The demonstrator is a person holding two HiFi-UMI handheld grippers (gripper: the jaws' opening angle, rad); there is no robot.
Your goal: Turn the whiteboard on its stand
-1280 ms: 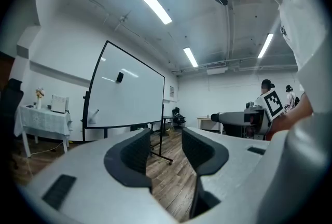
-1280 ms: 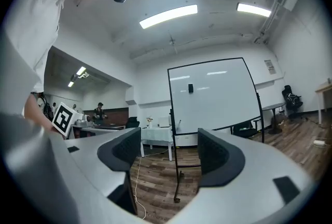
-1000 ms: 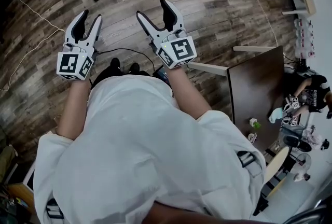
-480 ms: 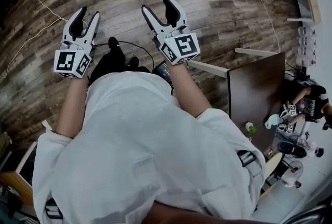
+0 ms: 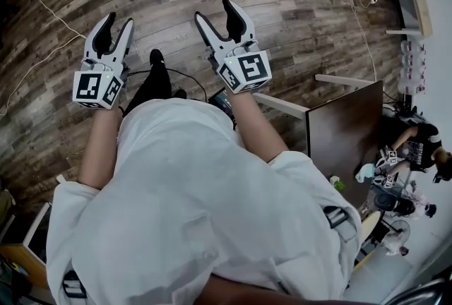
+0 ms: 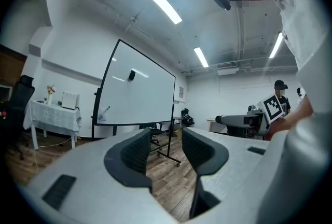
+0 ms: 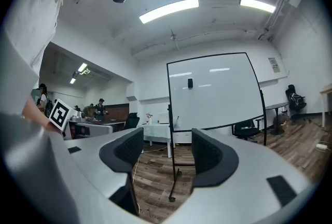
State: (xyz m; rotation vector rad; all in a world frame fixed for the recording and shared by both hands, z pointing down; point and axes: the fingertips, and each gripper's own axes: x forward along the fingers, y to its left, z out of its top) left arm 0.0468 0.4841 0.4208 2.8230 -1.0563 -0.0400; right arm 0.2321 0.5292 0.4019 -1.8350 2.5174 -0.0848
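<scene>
Closing slightly, jaws of right gripper (image 7: 166,154) seem far from whiteboard (image 7: 212,91).

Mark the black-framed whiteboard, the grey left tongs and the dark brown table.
Large black-framed whiteboard (image 7: 215,91): right gripper view, middle of its white panel.
Grey-and-black left tongs (image 5: 117,25): head view, midway between the open tips.
Dark brown wooden table (image 5: 346,134): head view, bare tabletop.

dark wood-plank floor (image 5: 296,14) fills the upper part of the head view, with a dark brown table (image 5: 346,134) at its right edge. the gripper views show white walls (image 7: 150,78), long ceiling lights (image 7: 168,10) and a white-clothed table (image 6: 54,116) at far left.
</scene>
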